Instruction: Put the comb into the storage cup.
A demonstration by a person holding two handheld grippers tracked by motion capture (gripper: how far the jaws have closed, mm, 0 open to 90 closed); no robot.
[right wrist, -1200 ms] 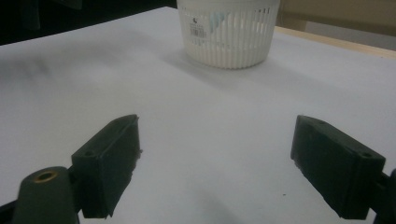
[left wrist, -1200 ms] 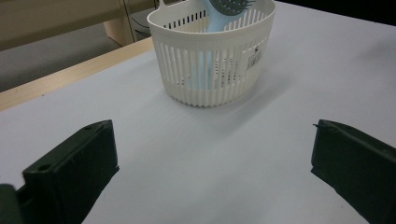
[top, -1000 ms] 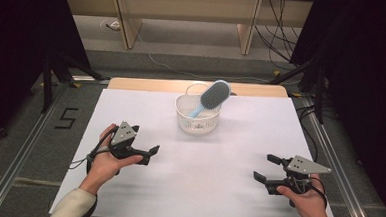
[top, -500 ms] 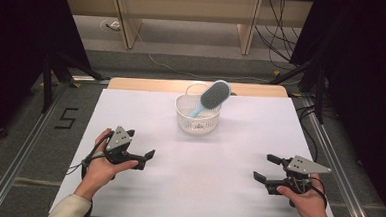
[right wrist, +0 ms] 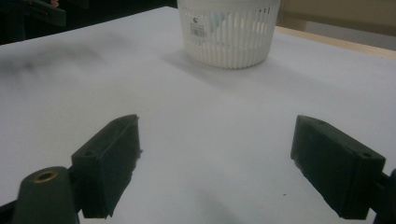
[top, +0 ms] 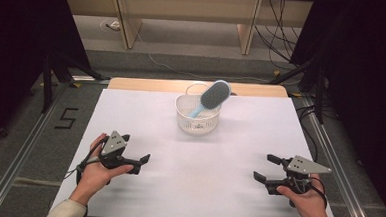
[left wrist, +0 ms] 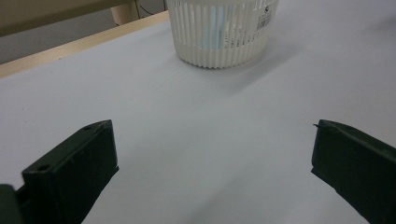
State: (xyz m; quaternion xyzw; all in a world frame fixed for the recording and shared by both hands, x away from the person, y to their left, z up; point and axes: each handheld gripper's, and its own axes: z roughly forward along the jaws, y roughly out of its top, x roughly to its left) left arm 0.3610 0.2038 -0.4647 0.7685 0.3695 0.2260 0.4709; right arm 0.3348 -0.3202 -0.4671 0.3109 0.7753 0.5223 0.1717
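The left gripper [top: 139, 162] is drawing back toward the person and away from the white slatted basket [top: 197, 121]; a second ago it was sitting a little nearer the basket, while the right gripper [top: 265, 168] is keeping the spot it had then. Both are now lying low over the white table cover [top: 130, 115], well apart from the basket, one to each side of it on the person's edge. Their jaws are standing wide apart and gripping nothing, as the left gripper view and the right gripper view both show, with bare cover between the black jaws and the basket [left wrist: 223, 32] straight ahead of each.

The hairbrush [top: 212, 96] is standing in the basket, its light blue handle down inside and its grey oval head leaning out over the rim on the side away from the person. Propped that way, the head is offering itself as the easy part to take. With both hands pulled back and parted, the grippers seem to be resting, probably either before reaching for the brush or after setting it in.
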